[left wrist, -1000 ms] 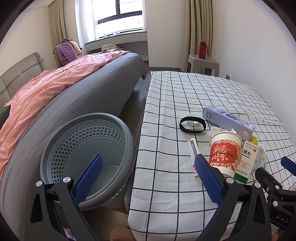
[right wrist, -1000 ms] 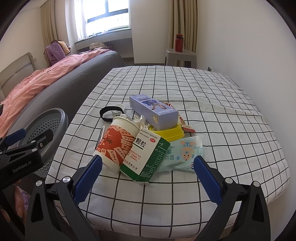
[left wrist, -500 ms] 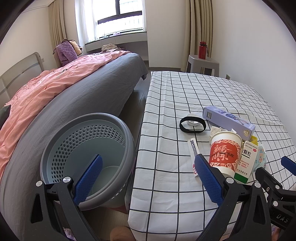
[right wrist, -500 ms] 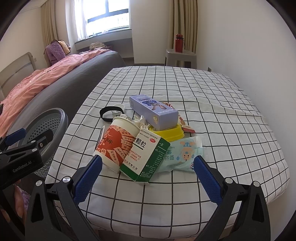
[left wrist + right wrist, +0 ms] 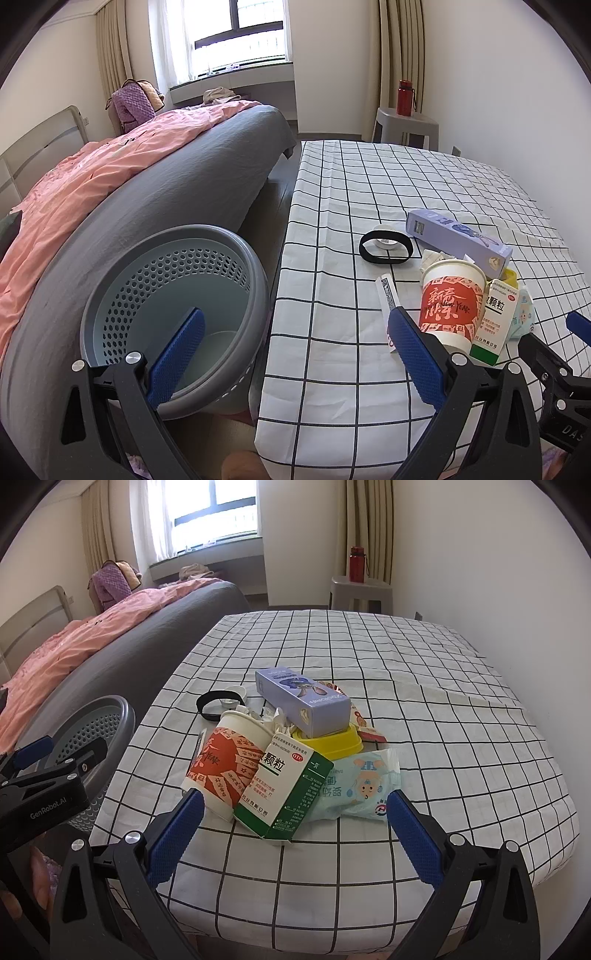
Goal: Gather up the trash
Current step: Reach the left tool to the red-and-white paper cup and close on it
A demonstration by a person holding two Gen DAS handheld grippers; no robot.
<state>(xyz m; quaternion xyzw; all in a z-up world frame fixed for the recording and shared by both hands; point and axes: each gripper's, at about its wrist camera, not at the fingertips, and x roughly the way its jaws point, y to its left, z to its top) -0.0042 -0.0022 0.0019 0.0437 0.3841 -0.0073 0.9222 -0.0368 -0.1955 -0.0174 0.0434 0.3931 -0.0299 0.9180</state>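
Both your grippers are spread wide and hold nothing: the right gripper (image 5: 291, 823) faces the trash heap on the checked desk (image 5: 424, 709), the left gripper (image 5: 295, 350) hangs over the grey bin (image 5: 177, 314). Start with the green-and-white box (image 5: 284, 794); it leans on the red paper cup (image 5: 229, 760), which probably tips easily, so close on the box's narrow sides and lift straight up.

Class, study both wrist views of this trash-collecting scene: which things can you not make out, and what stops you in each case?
- Yellow container, right wrist view: the purple box on top covers its contents.
- Paper cup, right wrist view: crumpled paper at its mouth hides what lies deeper.
- Thin sachet, left wrist view: its near end is behind the left tongs; print too small.
- Basket, left wrist view: a tong finger crosses its floor.
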